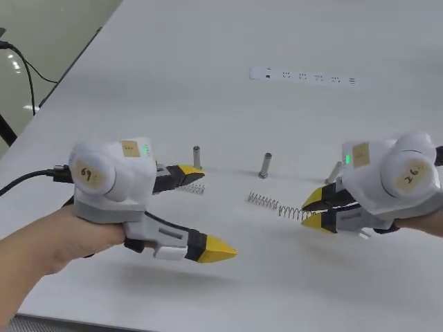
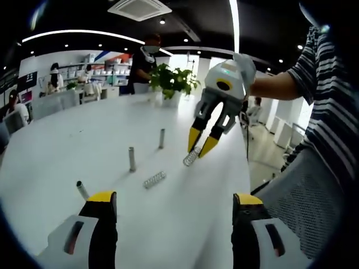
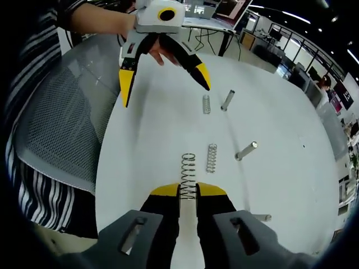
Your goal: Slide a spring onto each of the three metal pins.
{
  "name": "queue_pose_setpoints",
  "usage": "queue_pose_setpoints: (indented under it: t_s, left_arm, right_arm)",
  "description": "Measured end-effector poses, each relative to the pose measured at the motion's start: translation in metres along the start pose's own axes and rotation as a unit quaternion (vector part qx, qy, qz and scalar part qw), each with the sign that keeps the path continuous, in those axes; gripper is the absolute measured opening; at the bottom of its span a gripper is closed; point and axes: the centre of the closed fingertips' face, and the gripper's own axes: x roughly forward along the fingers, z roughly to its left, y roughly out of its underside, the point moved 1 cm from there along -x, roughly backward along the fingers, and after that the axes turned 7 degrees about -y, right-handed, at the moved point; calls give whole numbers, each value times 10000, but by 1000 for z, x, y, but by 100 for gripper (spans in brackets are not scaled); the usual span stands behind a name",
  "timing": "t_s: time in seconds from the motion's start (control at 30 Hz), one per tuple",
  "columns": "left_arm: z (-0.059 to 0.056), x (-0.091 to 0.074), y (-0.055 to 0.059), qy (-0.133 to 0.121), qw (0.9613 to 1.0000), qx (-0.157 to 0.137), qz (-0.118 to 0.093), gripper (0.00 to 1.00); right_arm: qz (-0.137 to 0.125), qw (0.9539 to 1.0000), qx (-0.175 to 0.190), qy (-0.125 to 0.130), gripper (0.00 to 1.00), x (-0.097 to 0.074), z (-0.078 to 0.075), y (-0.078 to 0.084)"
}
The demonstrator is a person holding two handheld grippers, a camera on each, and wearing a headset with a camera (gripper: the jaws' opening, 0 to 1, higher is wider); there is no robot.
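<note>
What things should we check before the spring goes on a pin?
1. Right gripper shut on the thin coiled metal spring: ok.
2. Left gripper open, holding nothing: ok.
3. Middle short grey metal pin upright and bare: ok.
4. Held spring lined up over that pin: not ok, it is off to the side.
5. Grip firm enough: cannot tell.

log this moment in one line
left tongs: open, empty | right tongs: shut on spring | three pins: bare | two loose springs: on table
</note>
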Motion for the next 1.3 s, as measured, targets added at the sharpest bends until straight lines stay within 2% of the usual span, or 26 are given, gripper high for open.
queue_pose_setpoints:
  t_s: [0.2,0.3,0.37,0.53,0.7,0.93,1.07,1.3]
  left_arm:
    - [-17,17,-7,354,9992,150,-99,69]
    - [-18,23,-10,381,9988,203,-216,60]
    - [-19,27,-14,492,9982,25,-330,53]
    - [-21,30,-22,617,9967,-53,-521,42]
    - [-25,34,-21,698,9964,43,-486,37]
    - [-25,38,-25,771,9954,104,-560,27]
    - [-29,40,-24,849,9947,176,-557,19]
    - [-30,41,-26,880,9940,207,-615,13]
  right_arm:
    - [-158,9999,-42,-52,8,2,2,-12]
    - [-253,9997,-21,-58,8,2,3,-19]
    - [-290,9995,-59,-83,8,1,5,-23]
    - [-272,9993,-240,-98,8,-1,9,-27]
    - [-303,9991,-282,-86,8,-2,9,-31]
    - [-316,9989,-306,-138,8,-2,12,-32]
    - [-276,9988,-372,-165,7,-2,13,-31]
    - [-306,9986,-411,-156,8,-3,13,-34]
